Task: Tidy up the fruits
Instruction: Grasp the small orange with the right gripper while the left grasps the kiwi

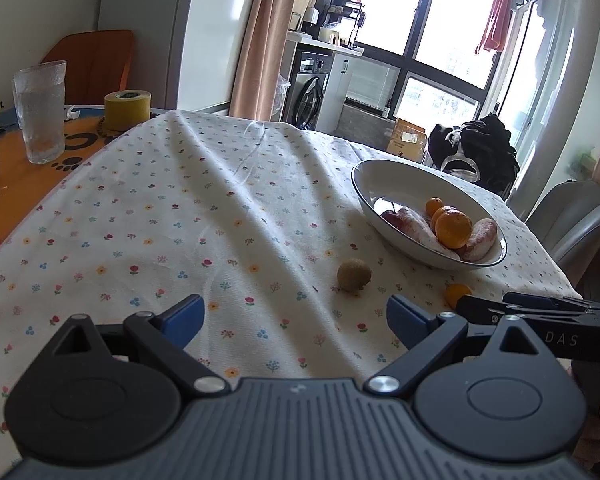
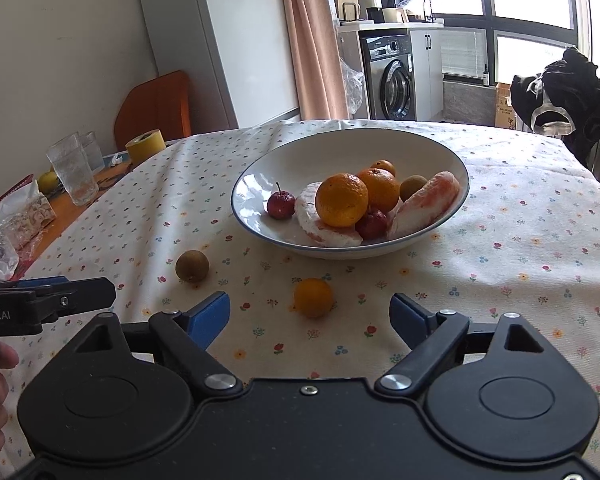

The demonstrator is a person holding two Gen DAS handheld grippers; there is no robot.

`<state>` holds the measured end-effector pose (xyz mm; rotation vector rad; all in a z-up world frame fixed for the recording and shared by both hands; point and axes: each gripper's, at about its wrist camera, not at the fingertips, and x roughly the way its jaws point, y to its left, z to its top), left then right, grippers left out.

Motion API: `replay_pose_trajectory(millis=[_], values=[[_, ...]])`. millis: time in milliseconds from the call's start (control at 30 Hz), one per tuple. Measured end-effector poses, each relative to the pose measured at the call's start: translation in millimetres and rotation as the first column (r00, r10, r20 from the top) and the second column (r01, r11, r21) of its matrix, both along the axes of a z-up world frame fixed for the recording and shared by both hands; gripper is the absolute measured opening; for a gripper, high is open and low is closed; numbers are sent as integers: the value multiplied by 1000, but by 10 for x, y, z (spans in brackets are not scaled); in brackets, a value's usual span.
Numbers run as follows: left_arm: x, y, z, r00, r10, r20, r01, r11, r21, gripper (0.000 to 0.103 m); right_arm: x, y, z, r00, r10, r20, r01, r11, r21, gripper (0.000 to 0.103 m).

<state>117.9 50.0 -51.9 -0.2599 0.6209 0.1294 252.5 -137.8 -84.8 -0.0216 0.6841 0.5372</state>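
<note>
On the table: we see a flowered cloth (image 2: 520,208) carrying a white bowl (image 2: 292,152) with a dark rim.
Bowl contents: we count three oranges (image 2: 342,200), two pink peeled citrus pieces (image 2: 428,200), two small red fruits (image 2: 281,205) and one brown round fruit (image 2: 413,188), piled toward the right half.
Loose fruit: a small orange (image 2: 313,297) lies on the cloth just in front of the bowl; a brown kiwi-like fruit (image 2: 192,266) lies to its left, apart from both.
Right gripper (image 2: 310,314): we hold it spread, empty, with the small orange just ahead between the blue fingertips (image 2: 210,314).
Left gripper (image 1: 296,314): spread too, holding nothing, the brown fruit ahead and to the right.
Around: a ribbed glass (image 1: 40,112) and a yellow tape roll (image 1: 127,109) stand on the bare orange table part, far left.
Open room: we have bare cloth left of the bowl; the table edge runs close behind and right of it.
</note>
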Motion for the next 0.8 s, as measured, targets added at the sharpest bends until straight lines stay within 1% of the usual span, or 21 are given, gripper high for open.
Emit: replay_pose_trajectory(millis=[100,133,167,200,267,300,333,400,667,800], values=[[64,-7,-17,1000,-8,-4,8,1000,-3,96,66,26,-27,1000,-6,7,6,1000,-17,78],[89,-10,-22,1000,-9,-5,9,1000,-4,96,96,28,-36,1000,-10,3,10,1000,-18,73],[109,-11,-25,1000,-10,-5,10,1000,-5,96,128,29,-50,1000,-8,-7,8,1000,-16,65],[125,-10,-29,1000,-12,-5,12,1000,-6,96,154,35,-66,1000,-2,-19,1,1000,-16,60],[158,-11,-36,1000,-16,-3,16,1000,-10,96,184,52,-97,999,13,-32,-13,1000,-22,38],[170,-12,-40,1000,-20,-2,19,1000,-11,96,177,60,-100,1000,17,-19,-17,999,-35,31],[187,-12,-45,1000,-26,-1,26,1000,-12,96,184,63,-106,999,26,-20,-26,999,-36,22],[203,-7,-53,999,-33,1,33,999,-19,96,196,50,-100,999,26,-30,-27,999,-20,21],[285,-30,-59,999,-47,14,47,998,-31,94,142,-19,-55,999,24,-23,-24,1000,0,21],[356,-99,-38,998,-64,22,64,998,-25,87,141,-72,-8,1000,21,-14,-21,1000,16,21]])
